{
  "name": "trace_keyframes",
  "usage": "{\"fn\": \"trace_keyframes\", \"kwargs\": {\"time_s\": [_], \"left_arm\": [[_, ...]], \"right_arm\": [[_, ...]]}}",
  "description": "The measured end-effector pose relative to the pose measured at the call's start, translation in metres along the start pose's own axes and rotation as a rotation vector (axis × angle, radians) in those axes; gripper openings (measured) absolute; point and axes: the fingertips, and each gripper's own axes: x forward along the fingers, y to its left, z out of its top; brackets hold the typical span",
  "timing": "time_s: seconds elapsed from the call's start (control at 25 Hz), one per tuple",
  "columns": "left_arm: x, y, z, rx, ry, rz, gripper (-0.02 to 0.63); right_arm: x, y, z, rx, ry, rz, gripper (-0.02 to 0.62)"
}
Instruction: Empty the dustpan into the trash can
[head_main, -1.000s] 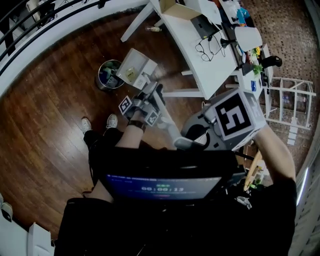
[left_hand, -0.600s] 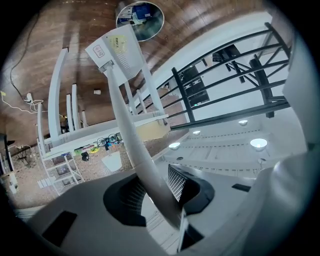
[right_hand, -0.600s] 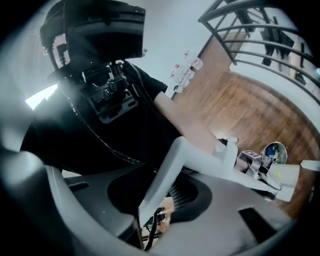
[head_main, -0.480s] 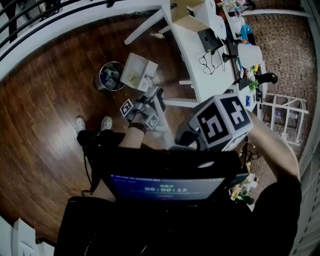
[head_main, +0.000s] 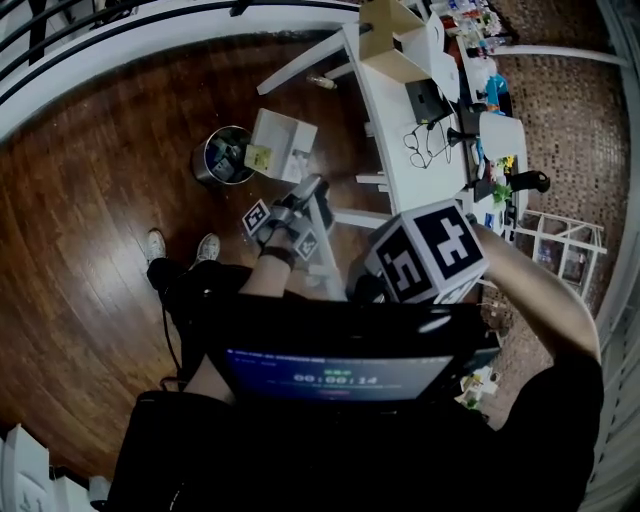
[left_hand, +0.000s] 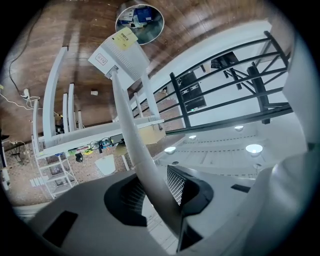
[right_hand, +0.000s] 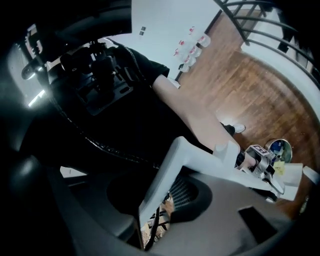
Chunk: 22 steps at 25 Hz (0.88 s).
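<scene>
A white long-handled dustpan (head_main: 283, 143) hangs over the wood floor, its pan just right of the round metal trash can (head_main: 222, 156), which holds rubbish. A yellow scrap lies in the pan (left_hand: 120, 54), which hangs just short of the trash can (left_hand: 140, 22). My left gripper (head_main: 306, 196) is shut on the handle shaft (left_hand: 131, 135); its jaws have just been closing on it. My right gripper (right_hand: 159, 197) is shut on the handle's upper end (right_hand: 175, 160), with its marker cube (head_main: 430, 252) up near my chest.
A white table (head_main: 395, 95) with glasses, cables and a box stands right of the pan, its legs reaching toward the can. A white wire rack (head_main: 570, 240) is at far right, a dark railing runs along the top, and my shoes (head_main: 180, 246) are below the can.
My right gripper has tipped downward and its cube has shifted left and lower. The left gripper and the pan have drifted a little; the pan stays beside the can.
</scene>
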Motion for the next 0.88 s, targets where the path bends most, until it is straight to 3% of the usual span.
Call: {"fn": "trace_keyframes", "kwargs": {"time_s": [0.24,0.88], "left_arm": [[0.002,-0.011,0.008,0.001,-0.005,-0.008,0.104],[0.004,-0.028,-0.005,0.078,0.044,0.061,0.099]], "right_arm": [[0.000,-0.004,0.007,-0.010,0.047,0.021,0.104],[-0.006,0.008,0.007,-0.024,-0.044,-0.044,0.103]]}}
